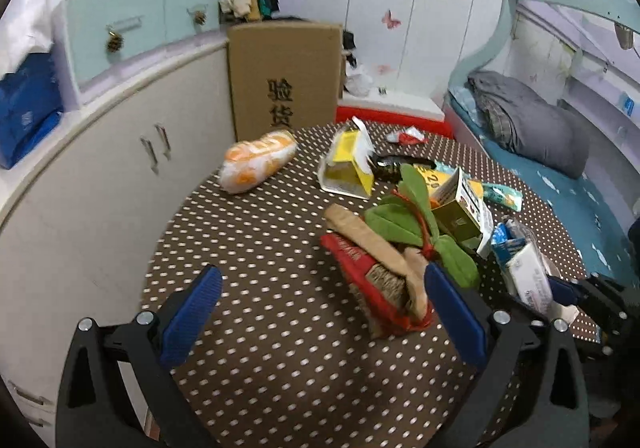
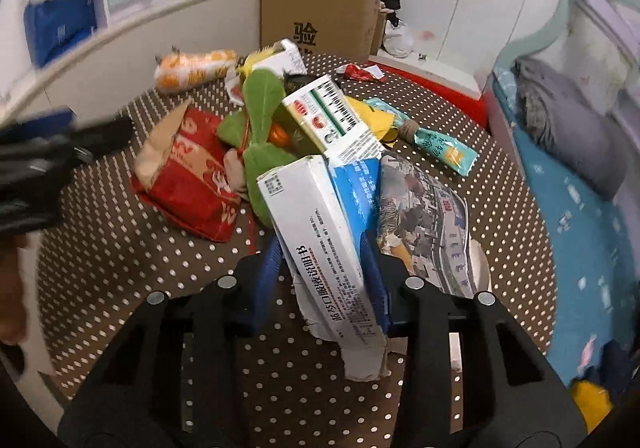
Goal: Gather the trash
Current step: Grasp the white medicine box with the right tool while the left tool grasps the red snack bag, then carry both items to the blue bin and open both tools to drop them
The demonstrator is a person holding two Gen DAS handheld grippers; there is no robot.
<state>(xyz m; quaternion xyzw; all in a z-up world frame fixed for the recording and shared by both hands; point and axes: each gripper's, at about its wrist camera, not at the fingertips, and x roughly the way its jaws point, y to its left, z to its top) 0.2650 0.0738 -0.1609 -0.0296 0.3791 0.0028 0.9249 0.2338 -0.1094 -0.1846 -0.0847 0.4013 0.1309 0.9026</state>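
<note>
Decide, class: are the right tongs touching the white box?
Touching. The right wrist view shows the right tongs pressing both blue pads against the white box.

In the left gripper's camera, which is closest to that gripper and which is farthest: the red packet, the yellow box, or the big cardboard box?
1. Red packet: nearest, lying on the table just inside the left gripper's right jaw.
2. Yellow box: farther back, mid-table.
3. Big cardboard box: farthest, standing beyond the table's far edge.
</note>
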